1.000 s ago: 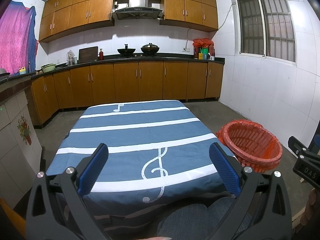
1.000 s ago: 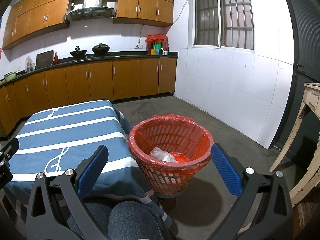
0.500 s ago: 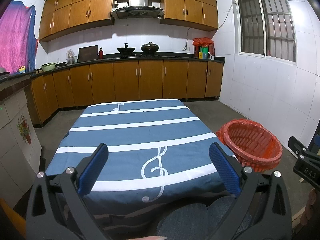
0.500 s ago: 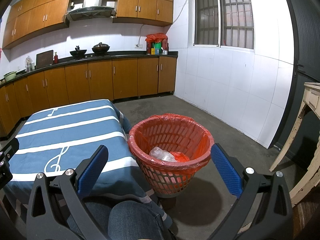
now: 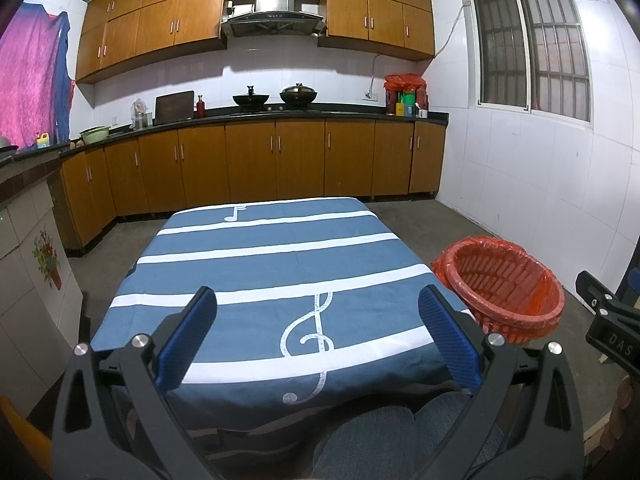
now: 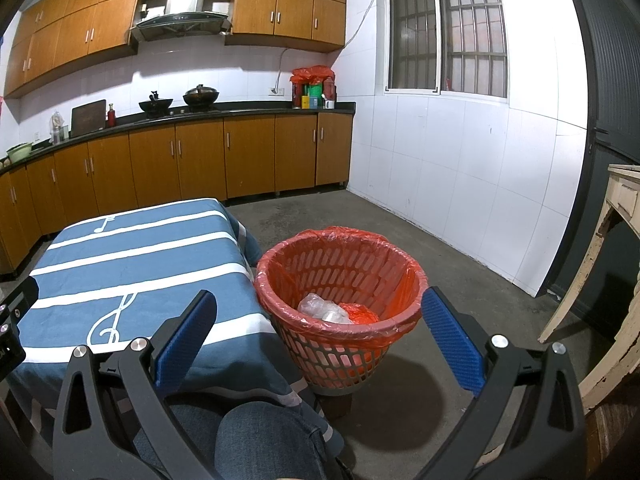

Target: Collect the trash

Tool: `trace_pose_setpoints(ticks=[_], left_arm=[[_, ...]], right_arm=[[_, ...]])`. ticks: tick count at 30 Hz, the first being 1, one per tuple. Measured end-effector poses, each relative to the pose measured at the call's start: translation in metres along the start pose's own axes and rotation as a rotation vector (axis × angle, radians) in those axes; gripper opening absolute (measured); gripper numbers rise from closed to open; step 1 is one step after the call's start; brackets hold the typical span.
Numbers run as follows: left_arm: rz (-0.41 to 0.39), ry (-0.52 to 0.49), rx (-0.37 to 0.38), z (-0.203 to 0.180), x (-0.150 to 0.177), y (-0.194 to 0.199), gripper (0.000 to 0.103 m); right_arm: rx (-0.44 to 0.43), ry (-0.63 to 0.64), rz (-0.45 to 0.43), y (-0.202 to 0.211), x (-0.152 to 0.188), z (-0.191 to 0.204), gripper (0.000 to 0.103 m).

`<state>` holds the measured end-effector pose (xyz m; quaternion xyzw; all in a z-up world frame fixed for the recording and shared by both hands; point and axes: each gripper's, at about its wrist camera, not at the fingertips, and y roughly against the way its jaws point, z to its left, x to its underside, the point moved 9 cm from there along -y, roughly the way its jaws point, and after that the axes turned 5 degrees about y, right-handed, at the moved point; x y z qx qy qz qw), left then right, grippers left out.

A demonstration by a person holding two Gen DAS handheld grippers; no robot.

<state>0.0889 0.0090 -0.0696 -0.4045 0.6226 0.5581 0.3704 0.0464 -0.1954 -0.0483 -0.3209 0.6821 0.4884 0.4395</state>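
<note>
A red mesh trash basket (image 6: 340, 280) lined with a red plastic bag stands on the floor right of the table; it also shows in the left wrist view (image 5: 500, 284). Clear crumpled plastic trash (image 6: 322, 308) and a red scrap (image 6: 360, 314) lie inside it. My right gripper (image 6: 318, 332) is open and empty, held near the basket's front rim. My left gripper (image 5: 318, 332) is open and empty above the near edge of the table with the blue striped cloth (image 5: 276, 272). I see no trash on the cloth.
Wooden kitchen cabinets and a dark counter (image 5: 280, 112) with pots run along the back wall. A worn cream table (image 6: 616, 280) stands at the right. My knees in jeans (image 6: 264, 440) are below the grippers. The other gripper's body (image 5: 608, 328) shows at the right edge.
Both views have risen very slightly; the table and basket sit a little lower in frame. Both grippers stay open and empty.
</note>
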Motion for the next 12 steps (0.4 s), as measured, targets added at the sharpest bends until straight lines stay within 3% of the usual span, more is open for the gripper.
trace_pose_setpoints(ticks=[12], left_arm=[[0.006, -0.006, 0.002, 0.0023, 0.0022, -0.0034, 0.099]], right_arm=[[-0.001, -0.001, 0.001, -0.0002, 0.0000, -0.0006, 0.101]])
